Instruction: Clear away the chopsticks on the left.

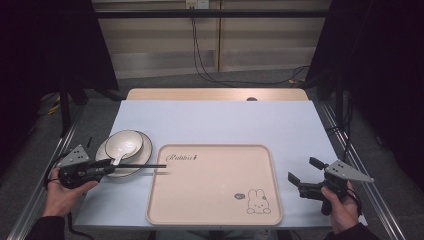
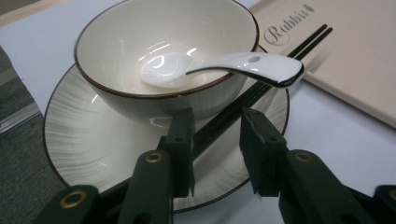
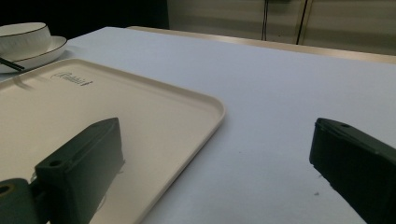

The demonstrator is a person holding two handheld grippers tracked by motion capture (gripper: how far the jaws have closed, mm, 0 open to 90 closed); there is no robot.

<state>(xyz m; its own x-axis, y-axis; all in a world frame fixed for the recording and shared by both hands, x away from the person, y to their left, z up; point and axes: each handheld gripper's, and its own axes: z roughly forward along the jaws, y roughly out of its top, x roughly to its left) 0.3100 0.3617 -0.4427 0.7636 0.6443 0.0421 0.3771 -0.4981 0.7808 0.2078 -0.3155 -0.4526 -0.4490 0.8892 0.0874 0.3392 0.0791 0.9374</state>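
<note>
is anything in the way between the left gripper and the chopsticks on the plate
Nothing visible blocks it. The left gripper already has its jaws on either side of the chopsticks, which lie across the plate and run under the spoon handle that overhangs the bowl; the pads do not yet press on them.

Spread fingers [image 3: 79, 172] over tray [image 3: 187, 100] edge

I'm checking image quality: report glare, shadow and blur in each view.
High view: dark surround, table evenly lit, chopsticks cast a soft shadow on the tray. Left gripper view: bright glare inside the bowl and on the spoon. Right gripper view: near jaws blurred, plate dim.
</note>
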